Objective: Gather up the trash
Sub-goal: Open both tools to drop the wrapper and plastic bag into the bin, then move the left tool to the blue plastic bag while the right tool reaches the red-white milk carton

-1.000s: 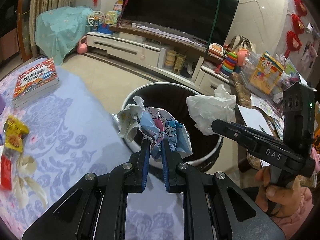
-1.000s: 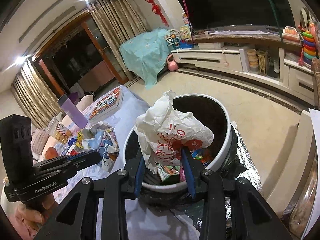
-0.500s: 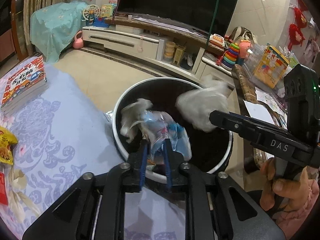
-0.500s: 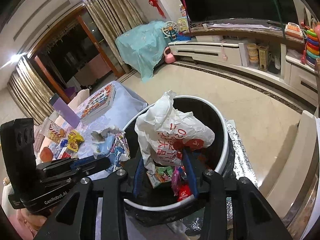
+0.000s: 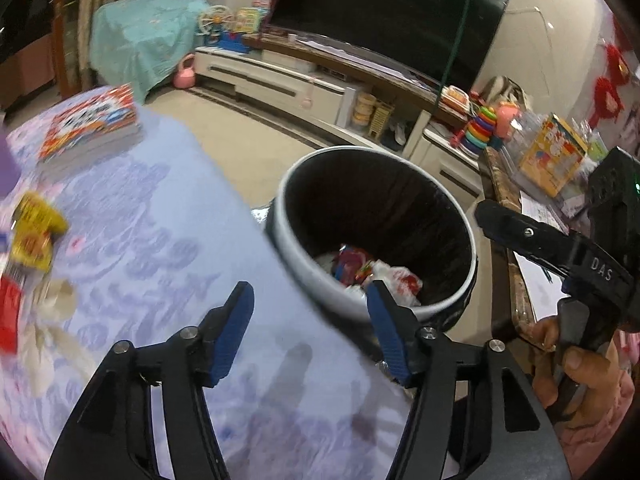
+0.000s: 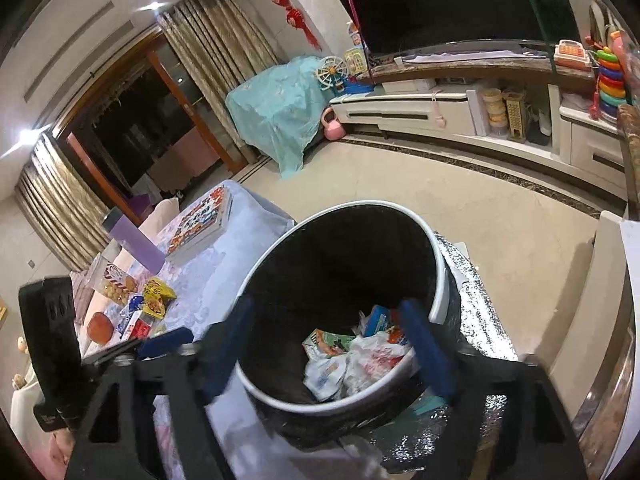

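A: Where do the two stand? Start with the left hand-held gripper (image 5: 310, 300).

B: Its jaws are opening, nothing between the blue pads (image 5: 234, 326). It hangs over the near edge of the worktop (image 5: 168, 240), one finger above the lilac patterned cloth, the other above the near rim of the trash bin (image 5: 304, 272).

A: And the right hand-held gripper (image 6: 326, 338)?

B: Also opening, and empty. Both blurred fingers straddle the bin's mouth — the bin sits just below and ahead of them. In the left wrist view the same tool (image 5: 560, 244) shows at the right, with a hand (image 5: 576, 364) gripping its handle.

A: The trash itself?

B: Down at the bottom of the black-lined bin: a crumpled white plastic bag with red print (image 6: 372, 360), a green printed carton (image 6: 328, 342) and a blue wrapper (image 6: 378, 316) beside it. From the left wrist view the pile (image 5: 368, 270) shows as red and white scraps.

A: Anything left on the worktop?

B: Yes — a yellow snack packet (image 5: 34, 236) at the left, a red packet (image 5: 10, 312) and pale crumpled wrapping (image 5: 52, 300) nearer. Further off lies a stack of picture books (image 5: 94, 126), and in the right wrist view a purple bottle (image 6: 134, 242) beside it.
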The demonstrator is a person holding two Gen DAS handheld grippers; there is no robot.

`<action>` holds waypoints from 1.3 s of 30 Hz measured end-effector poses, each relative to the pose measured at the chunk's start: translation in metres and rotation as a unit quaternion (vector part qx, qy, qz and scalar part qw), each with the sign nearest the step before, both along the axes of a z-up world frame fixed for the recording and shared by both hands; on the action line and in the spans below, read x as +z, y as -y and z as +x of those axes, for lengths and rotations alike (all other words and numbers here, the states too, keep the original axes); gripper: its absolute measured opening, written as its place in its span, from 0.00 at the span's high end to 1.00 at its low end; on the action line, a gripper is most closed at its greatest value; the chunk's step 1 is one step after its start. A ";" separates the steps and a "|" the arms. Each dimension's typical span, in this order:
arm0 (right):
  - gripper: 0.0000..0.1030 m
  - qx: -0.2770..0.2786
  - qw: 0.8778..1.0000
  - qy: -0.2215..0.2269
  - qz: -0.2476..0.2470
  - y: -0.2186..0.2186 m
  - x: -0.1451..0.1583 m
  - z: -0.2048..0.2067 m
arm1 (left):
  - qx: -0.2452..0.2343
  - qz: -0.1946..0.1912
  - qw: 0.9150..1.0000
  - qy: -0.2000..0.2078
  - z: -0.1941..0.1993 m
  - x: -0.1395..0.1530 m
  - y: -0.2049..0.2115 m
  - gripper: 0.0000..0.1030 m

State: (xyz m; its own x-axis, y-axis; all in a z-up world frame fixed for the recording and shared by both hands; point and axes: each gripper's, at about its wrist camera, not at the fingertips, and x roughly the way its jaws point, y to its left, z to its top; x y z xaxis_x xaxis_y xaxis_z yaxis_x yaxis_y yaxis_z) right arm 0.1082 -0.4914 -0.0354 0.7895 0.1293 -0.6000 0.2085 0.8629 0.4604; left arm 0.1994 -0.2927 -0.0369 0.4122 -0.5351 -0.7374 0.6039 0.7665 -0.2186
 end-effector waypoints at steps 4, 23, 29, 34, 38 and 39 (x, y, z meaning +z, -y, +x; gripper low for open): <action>0.16 0.006 1.000 0.011 -0.008 -0.020 0.003 -0.008 | 0.028 -0.008 1.000 -0.007 -0.007 -0.004 -0.032 0.38; 0.12 0.106 0.994 0.013 0.002 -0.137 -0.009 -0.004 | 0.177 -0.023 0.984 -0.028 -0.034 -0.031 -0.192 0.35; 0.12 0.129 0.992 0.009 0.003 -0.163 -0.014 0.002 | 0.209 -0.025 0.977 -0.027 -0.035 -0.035 -0.224 0.35; 0.12 0.145 0.989 0.005 -0.002 -0.181 -0.018 0.009 | 0.226 -0.028 0.973 -0.032 -0.034 -0.039 -0.244 0.35; 0.12 0.155 0.988 -0.001 -0.006 -0.191 -0.023 0.017 | 0.233 -0.030 0.972 -0.031 -0.030 -0.039 -0.253 0.35; 0.12 0.155 0.988 -0.002 -0.007 -0.193 -0.025 0.018 | 0.234 -0.029 0.971 -0.031 -0.028 -0.039 -0.255 0.35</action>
State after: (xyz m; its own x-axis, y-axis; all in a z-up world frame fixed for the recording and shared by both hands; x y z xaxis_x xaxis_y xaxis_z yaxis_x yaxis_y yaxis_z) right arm 0.1265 -0.2981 -0.0600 0.7110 0.3563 -0.6063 -0.0659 0.8921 0.4471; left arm 0.1713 -0.0381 -0.0756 0.5766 -0.3414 -0.7423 0.1759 0.9391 -0.2952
